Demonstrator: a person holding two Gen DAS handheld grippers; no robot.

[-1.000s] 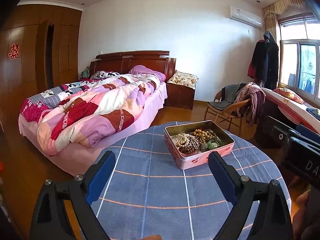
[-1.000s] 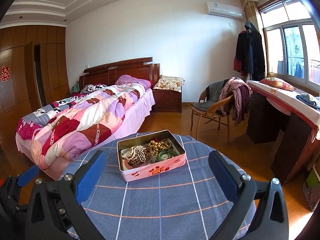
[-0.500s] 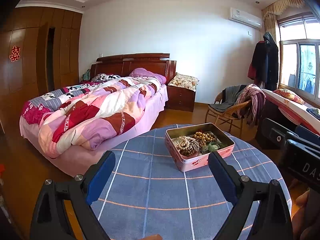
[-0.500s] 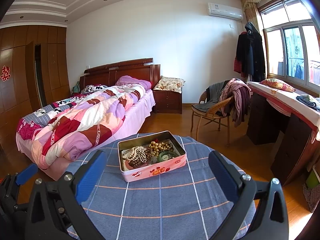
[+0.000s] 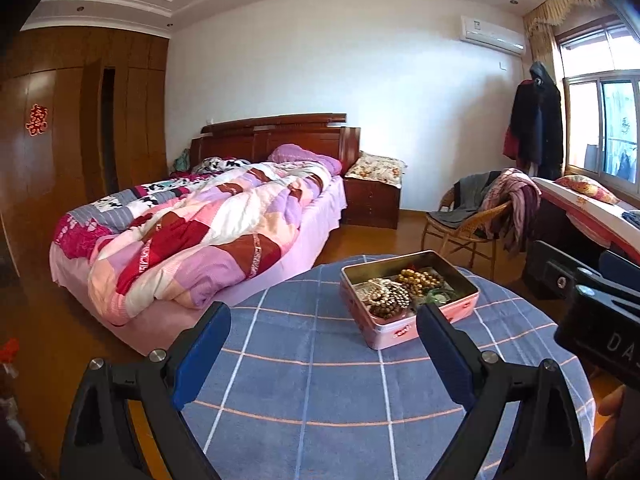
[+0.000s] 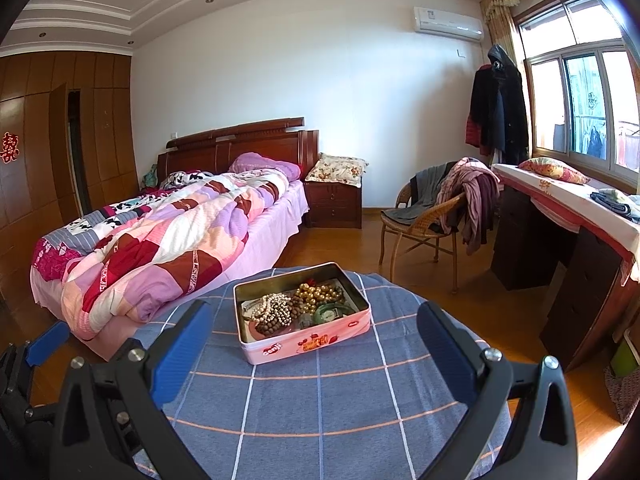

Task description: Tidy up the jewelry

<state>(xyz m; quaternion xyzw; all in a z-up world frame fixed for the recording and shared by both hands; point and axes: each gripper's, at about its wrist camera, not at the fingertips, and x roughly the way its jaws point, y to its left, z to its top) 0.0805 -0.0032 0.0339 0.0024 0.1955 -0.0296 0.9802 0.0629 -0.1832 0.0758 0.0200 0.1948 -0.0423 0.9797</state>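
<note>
Bedroom surroundings are seen behind one round counter (image 6: 320,400) draped in a blue checked cloth. At the centre of the right wrist view one pink tin (image 6: 312,344) is seen standing open on the counter. Four bead pieces can be counted in it: one pale pearl string (image 6: 274,307), one gold bead string (image 6: 320,292), one brown bead string (image 6: 276,326) and one green bangle (image 6: 330,312), all heaped touching one another. Both hand-held grippers are shown spread wide with nothing between the blue pads. The right hand-held gripper (image 6: 314,336) is held low in the frame, near the tin but apart from it. The left hand-held gripper (image 5: 322,340) is seen at the lower edge of its frame, with the tin right of centre. One bed (image 6: 160,240) is seen at left, one wicker chair (image 6: 424,224) at right.
</note>
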